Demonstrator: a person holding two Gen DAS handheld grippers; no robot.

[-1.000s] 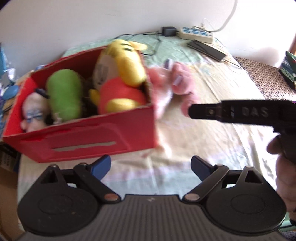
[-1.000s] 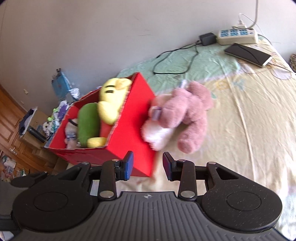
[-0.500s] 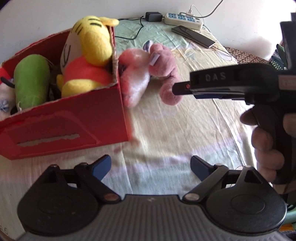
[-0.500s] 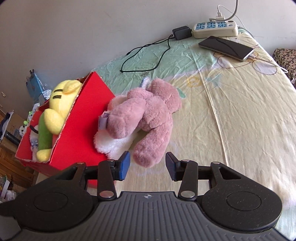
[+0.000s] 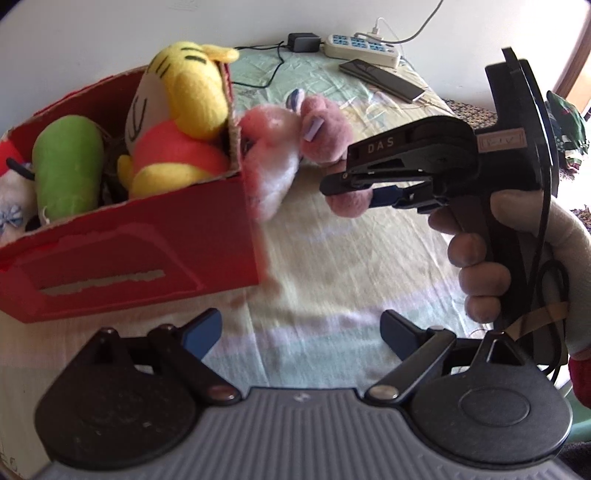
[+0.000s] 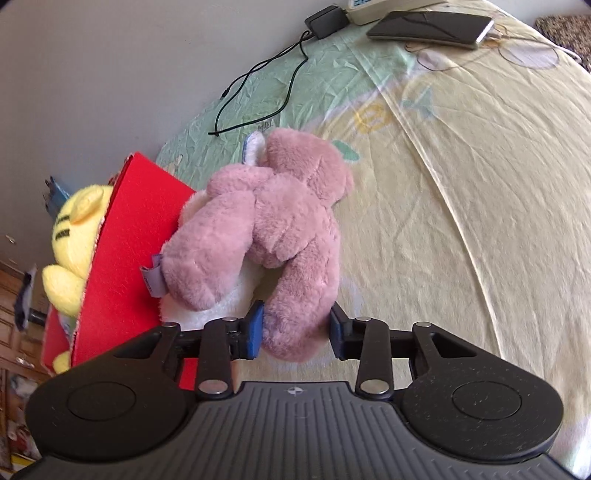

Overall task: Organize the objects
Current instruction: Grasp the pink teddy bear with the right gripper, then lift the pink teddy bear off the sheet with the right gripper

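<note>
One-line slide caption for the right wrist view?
Right gripper straddles the pink plush's leg, jaws open, beside the red box.

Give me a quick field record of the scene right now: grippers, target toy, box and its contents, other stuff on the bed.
right gripper: open, one leg of the pink plush sits between its fingers; not yet clamped
left gripper: open, holding nothing, over the sheet
pink plush: lying on the bed sheet, leaning against the outside wall of the red box
red box contents: yellow plush, green plush, a white toy at the far left, partly cut off
other items: power strip, phone, black adapter with cable
</note>
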